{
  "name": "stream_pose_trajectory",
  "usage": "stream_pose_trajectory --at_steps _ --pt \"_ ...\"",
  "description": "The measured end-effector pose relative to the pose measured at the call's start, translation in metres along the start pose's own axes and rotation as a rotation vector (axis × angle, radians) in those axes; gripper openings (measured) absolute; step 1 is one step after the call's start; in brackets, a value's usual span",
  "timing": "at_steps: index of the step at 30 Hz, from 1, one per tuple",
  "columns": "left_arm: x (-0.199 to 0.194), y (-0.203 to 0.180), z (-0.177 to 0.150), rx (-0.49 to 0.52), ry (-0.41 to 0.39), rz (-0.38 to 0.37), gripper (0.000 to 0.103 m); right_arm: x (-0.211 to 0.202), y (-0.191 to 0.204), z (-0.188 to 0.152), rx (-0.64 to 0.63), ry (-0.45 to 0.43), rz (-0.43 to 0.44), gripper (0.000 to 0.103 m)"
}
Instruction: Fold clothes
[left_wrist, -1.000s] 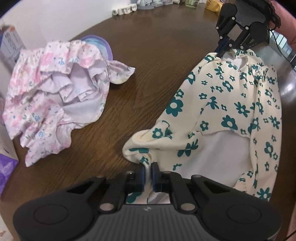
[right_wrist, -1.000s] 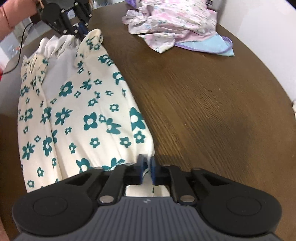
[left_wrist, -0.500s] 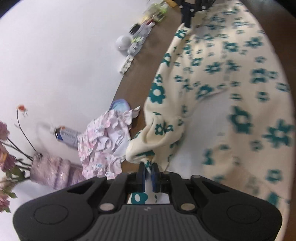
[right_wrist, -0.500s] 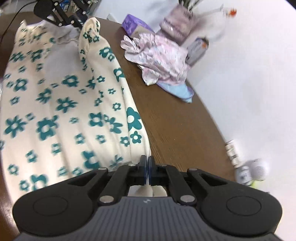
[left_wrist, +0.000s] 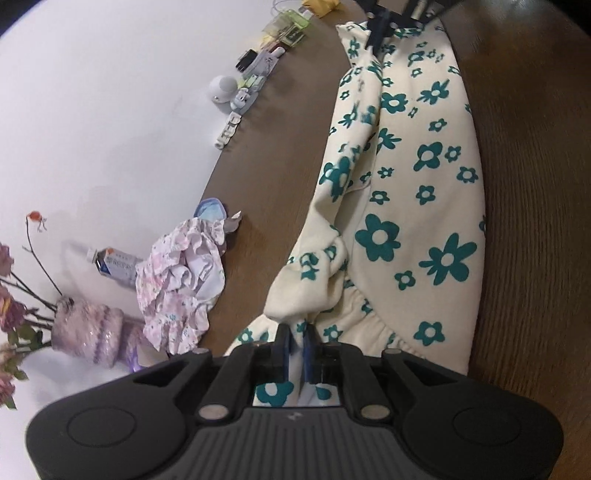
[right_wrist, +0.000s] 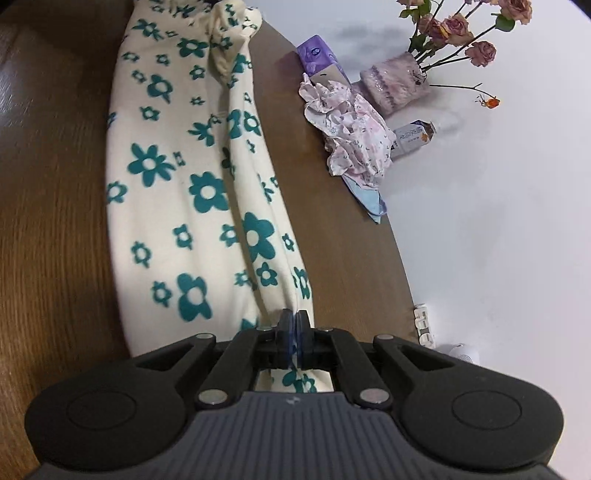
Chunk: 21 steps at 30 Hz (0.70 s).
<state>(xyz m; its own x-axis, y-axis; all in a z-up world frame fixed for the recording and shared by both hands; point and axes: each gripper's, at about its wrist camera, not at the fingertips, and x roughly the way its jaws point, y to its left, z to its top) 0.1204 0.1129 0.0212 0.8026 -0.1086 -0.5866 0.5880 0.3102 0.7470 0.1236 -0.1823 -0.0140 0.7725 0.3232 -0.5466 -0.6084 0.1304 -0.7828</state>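
Pinching opposite ends of the floral garment (left_wrist: 424, 206) on the table (left_wrist: 535, 184), left gripper (left_wrist: 295, 334) and right gripper (right_wrist: 294, 325) were clamped on cloth.

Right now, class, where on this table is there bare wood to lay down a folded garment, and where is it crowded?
Bare wood lies beside the flowered cream garment on its side away from the wall. Crowded: the wall edge, with the pink clothes pile, vase and small items.

Both wrist cameras sit right behind their fingers, angled down, close over the floral garment (left_wrist: 424, 206). They face each other from its opposite ends. Both views share the pink clothes pile (left_wrist: 177, 280), at 9 o'clock left, 1 o'clock right.
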Motion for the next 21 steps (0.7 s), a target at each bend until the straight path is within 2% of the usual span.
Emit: stream_pose_trajectory --at_steps 7,14,21 --pt "-0.007 -0.017 0.000 0.028 0.021 0.008 0.005 -0.003 0.017 0.003 0.021 0.019 -0.040 0.001" --pt "-0.016 -0.029 0.005 0.148 0.040 0.132 0.004 -0.007 0.025 0.003 0.034 0.021 -0.113 0.001" --pt "-0.027 -0.027 0.014 0.175 0.019 0.222 0.003 -0.011 0.029 0.002 0.045 0.014 -0.153 0.001"
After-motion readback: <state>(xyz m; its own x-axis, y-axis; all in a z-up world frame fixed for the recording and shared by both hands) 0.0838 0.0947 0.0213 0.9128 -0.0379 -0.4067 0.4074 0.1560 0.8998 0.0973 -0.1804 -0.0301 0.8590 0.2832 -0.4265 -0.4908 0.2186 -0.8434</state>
